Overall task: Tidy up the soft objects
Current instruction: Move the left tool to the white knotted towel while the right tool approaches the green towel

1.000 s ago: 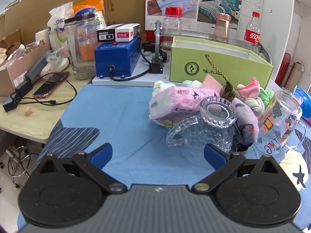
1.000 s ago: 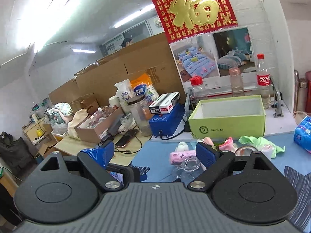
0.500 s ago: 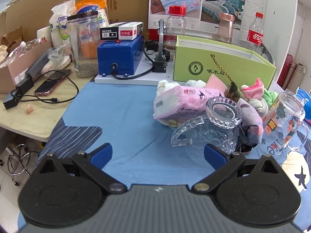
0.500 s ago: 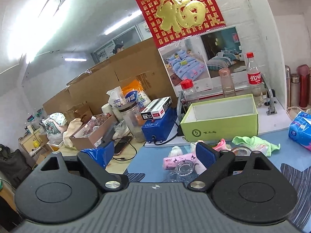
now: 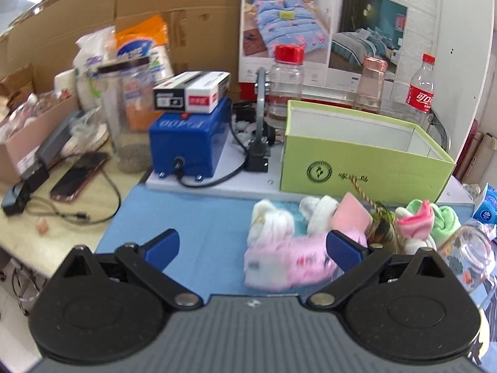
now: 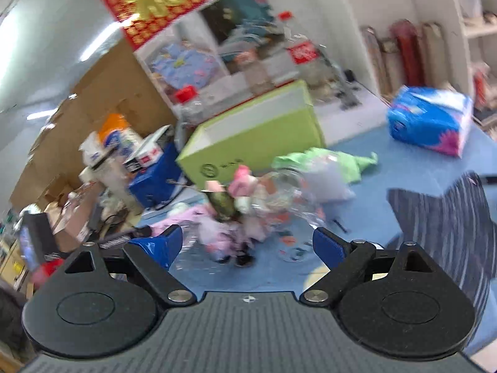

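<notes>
A heap of soft things lies on the blue cloth in front of an open green box [image 5: 366,168]: a pink tissue pack [image 5: 285,261], white socks [image 5: 270,220], a pink sock [image 5: 414,220] and a green cloth [image 5: 447,217]. My left gripper [image 5: 253,247] is open, low over the cloth, its right finger just in front of the tissue pack. In the blurred right wrist view my right gripper [image 6: 247,244] is open above the same heap [image 6: 236,205], with the green cloth [image 6: 344,161] and green box [image 6: 254,136] beyond.
A printed glass mug [image 5: 469,255] stands right of the heap. A blue tissue pack [image 6: 431,121] lies far right. Behind the cloth sit a blue machine [image 5: 189,143], a clear jar [image 5: 127,118], bottles [image 5: 419,87], and a phone [image 5: 79,175] with cables at left.
My left gripper has moved forward and tilted up; the clear glass mug dropped out of view. The right gripper swung down and rolled toward the heap, blurring its view.
</notes>
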